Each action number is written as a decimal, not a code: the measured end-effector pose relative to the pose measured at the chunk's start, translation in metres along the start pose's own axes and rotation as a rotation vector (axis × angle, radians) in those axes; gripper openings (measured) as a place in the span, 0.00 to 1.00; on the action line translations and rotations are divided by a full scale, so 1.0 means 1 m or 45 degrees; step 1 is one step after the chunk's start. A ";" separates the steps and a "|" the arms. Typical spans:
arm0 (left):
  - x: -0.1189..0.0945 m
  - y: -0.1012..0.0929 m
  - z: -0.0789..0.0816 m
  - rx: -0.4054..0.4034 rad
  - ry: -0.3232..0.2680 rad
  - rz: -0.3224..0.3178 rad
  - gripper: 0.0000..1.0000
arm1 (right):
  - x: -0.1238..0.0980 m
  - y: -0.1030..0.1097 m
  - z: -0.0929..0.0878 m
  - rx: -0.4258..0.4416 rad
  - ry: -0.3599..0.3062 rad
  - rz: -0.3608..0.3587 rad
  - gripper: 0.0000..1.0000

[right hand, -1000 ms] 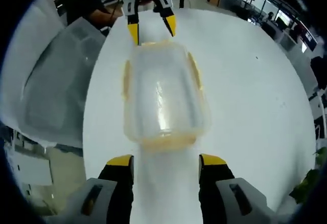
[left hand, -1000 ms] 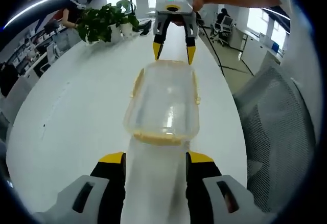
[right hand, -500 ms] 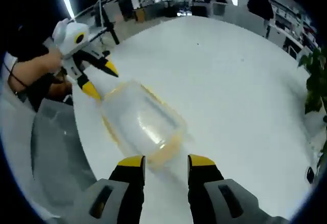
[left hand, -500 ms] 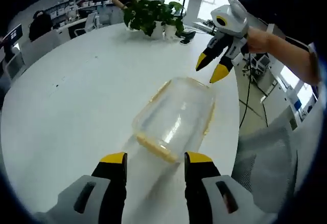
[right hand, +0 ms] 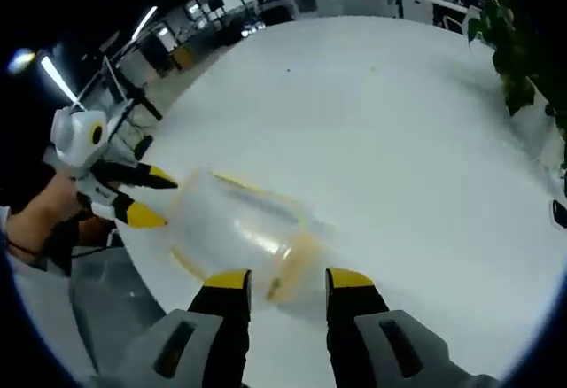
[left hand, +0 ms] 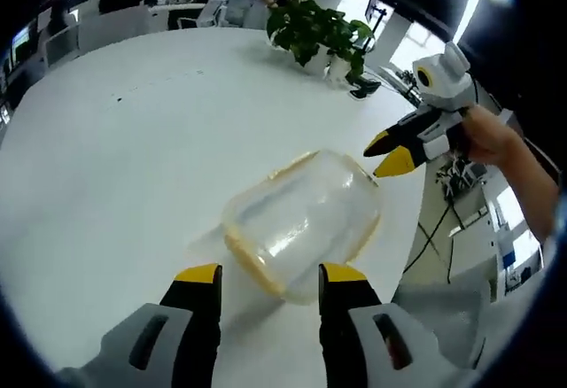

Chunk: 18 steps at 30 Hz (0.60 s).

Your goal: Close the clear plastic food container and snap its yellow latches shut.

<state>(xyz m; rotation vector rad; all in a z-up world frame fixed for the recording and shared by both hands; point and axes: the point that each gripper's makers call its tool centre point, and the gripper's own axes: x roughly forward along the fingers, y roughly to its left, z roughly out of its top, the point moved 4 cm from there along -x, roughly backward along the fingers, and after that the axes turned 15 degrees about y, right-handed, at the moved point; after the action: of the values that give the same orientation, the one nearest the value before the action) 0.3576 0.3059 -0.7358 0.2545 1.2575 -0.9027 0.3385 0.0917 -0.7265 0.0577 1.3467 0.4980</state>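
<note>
White and broad, the tabletop (left hand: 106, 158) ran far out to one side of the clear plastic food container (left hand: 301, 221), while the container itself lay close to the tabletop's near edge, past which cables and floor showed in the left gripper view. The left tool (left hand: 268, 275) hovered with jaws spread wide and holding nothing, its yellow tips flanking one short end of the container; the right tool (right hand: 288, 278), likewise wide and holding nothing, flanked the opposite end. Each tool also appeared in the other's view, the right tool (left hand: 390, 151) and left tool (right hand: 152, 195) poised just beside the container's far end, gripped by a hand (left hand: 485, 135). The container looked cloudy-clear with rounded corners, its lid on, and yellow latches (left hand: 251, 269) lined its rim; whether they were snapped could not be told. A potted plant (left hand: 317, 30) stood well apart across the tabletop, with office desks and people beyond.
</note>
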 end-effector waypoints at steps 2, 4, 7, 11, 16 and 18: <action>0.001 0.000 0.000 -0.008 0.005 0.014 0.43 | 0.001 0.000 0.000 0.014 0.004 0.005 0.32; 0.003 -0.002 0.000 -0.010 0.013 0.012 0.43 | 0.002 0.001 0.000 0.031 0.007 0.010 0.32; 0.005 -0.003 -0.001 -0.020 0.027 0.008 0.43 | 0.005 0.000 0.001 0.054 0.014 0.013 0.32; 0.007 -0.003 -0.001 -0.032 0.034 0.000 0.42 | 0.009 0.000 0.002 0.071 0.033 0.013 0.32; 0.009 -0.005 0.001 -0.045 0.027 -0.022 0.38 | 0.016 -0.003 0.002 0.091 0.060 0.032 0.32; 0.009 -0.007 0.002 -0.045 0.030 -0.024 0.35 | 0.019 0.001 0.003 0.117 0.052 0.072 0.31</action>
<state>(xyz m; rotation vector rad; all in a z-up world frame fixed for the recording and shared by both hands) 0.3543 0.2960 -0.7409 0.2264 1.2985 -0.8956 0.3431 0.1005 -0.7432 0.1621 1.4105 0.4870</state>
